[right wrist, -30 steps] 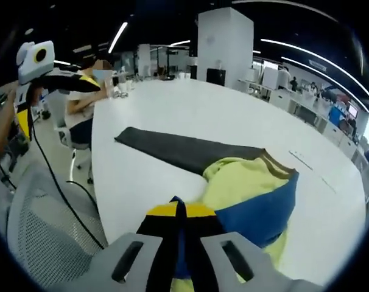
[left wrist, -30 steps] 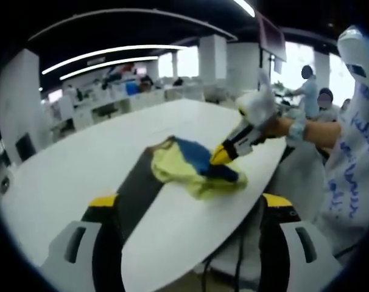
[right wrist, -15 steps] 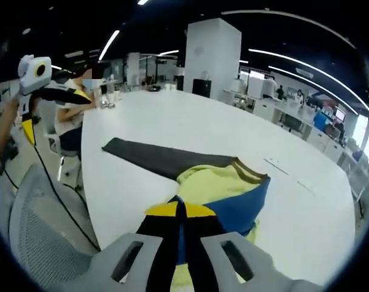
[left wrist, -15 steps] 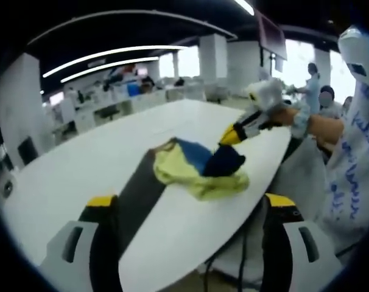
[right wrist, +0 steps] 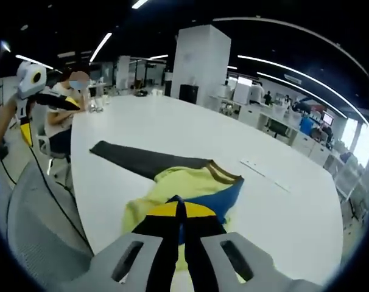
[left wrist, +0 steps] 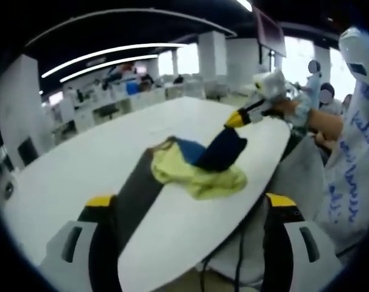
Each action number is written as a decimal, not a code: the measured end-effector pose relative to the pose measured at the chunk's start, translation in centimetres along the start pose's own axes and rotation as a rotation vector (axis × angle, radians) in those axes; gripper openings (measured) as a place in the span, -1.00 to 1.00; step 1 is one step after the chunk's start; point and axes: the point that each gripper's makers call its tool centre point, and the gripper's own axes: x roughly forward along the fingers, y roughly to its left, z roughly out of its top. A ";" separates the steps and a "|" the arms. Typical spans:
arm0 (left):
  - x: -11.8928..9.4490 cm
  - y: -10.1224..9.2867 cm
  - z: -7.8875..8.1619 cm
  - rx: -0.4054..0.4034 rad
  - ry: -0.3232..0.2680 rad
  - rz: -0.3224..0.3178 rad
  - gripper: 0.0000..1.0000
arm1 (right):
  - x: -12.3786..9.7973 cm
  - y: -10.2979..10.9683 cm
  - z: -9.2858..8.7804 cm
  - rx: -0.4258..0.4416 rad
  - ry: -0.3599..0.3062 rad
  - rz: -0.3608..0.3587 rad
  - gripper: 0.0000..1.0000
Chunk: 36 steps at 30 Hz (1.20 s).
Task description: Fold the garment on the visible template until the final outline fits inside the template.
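Note:
A yellow and blue garment (left wrist: 193, 170) lies bunched on the near end of a dark grey template (left wrist: 134, 191) on the white table (left wrist: 81, 164). My right gripper (left wrist: 236, 120) is shut on the garment's blue part and holds it up off the table. From the right gripper view, the shut jaws (right wrist: 179, 210) pinch blue cloth, with the yellow garment (right wrist: 172, 181) below and the template (right wrist: 139, 161) stretching away to the left. My left gripper (left wrist: 190, 204) is open, its jaws wide apart above the table's near edge. It also hangs at the far left (right wrist: 53, 100).
The table's curved edge runs close to both grippers. A grey mesh chair (right wrist: 41, 213) stands below the left edge. A person (right wrist: 66, 112) sits at the far side, and others stand at the right (left wrist: 318, 97). A thin white strip (right wrist: 263, 173) lies on the table.
My right gripper has risen and pulled back with the blue cloth, lifting that part off the yellow heap. The left gripper has stayed open and nearly still.

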 end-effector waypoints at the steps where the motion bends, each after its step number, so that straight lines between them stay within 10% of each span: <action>1: 0.1 -0.2 -0.1 0.001 0.007 -0.003 0.92 | -0.1 -0.2 -0.1 -0.001 0.001 -0.004 -0.97; 36: -0.5 -3.8 0.5 -0.016 0.020 0.059 0.90 | -4.7 -8.3 -4.9 0.033 0.025 -0.148 -0.97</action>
